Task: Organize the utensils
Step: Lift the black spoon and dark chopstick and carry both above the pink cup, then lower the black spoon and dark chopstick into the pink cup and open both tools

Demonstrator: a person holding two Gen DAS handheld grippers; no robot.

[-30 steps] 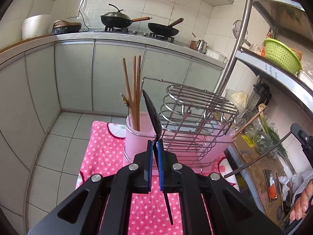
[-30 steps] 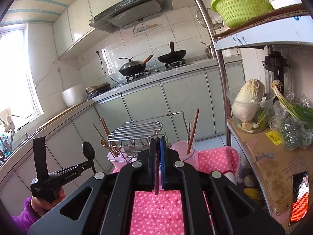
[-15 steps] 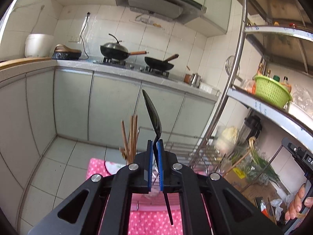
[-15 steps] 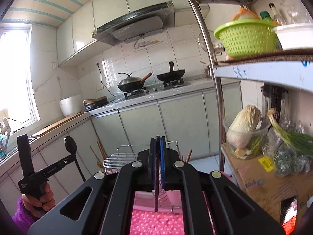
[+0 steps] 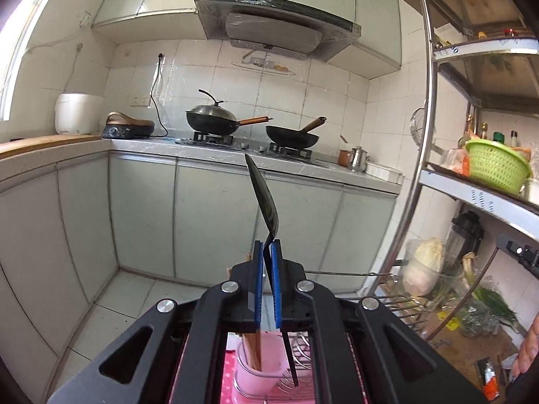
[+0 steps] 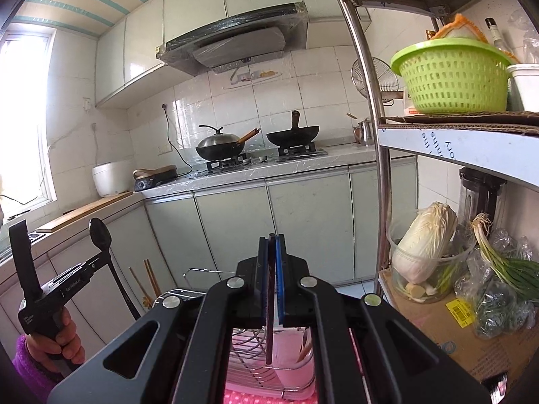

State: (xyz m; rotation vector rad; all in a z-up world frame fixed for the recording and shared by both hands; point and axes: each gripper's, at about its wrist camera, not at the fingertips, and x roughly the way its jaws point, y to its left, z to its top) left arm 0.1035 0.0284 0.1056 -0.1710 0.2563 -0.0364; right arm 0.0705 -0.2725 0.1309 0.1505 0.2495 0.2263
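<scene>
My left tool [image 5: 266, 252] pinches a black spoon [image 5: 266, 198] at its neck, bowl up; it looks light, stiff and slippery, so gripping there seems right. My right tool [image 6: 272, 245] is clamped on a thin dark stick [image 6: 269, 336]. Both hang above the pink holder [image 5: 259, 373] and wire rack [image 6: 249, 343] on the dotted cloth, cabinets behind.

Black spoon [image 5: 266, 198] in left tool [image 5: 266, 252]

A black spoon [image 5: 266, 198] stands bowl-up; brown chopsticks [image 5: 253, 350] lean inside a pink holder [image 5: 256, 375] below it.
</scene>
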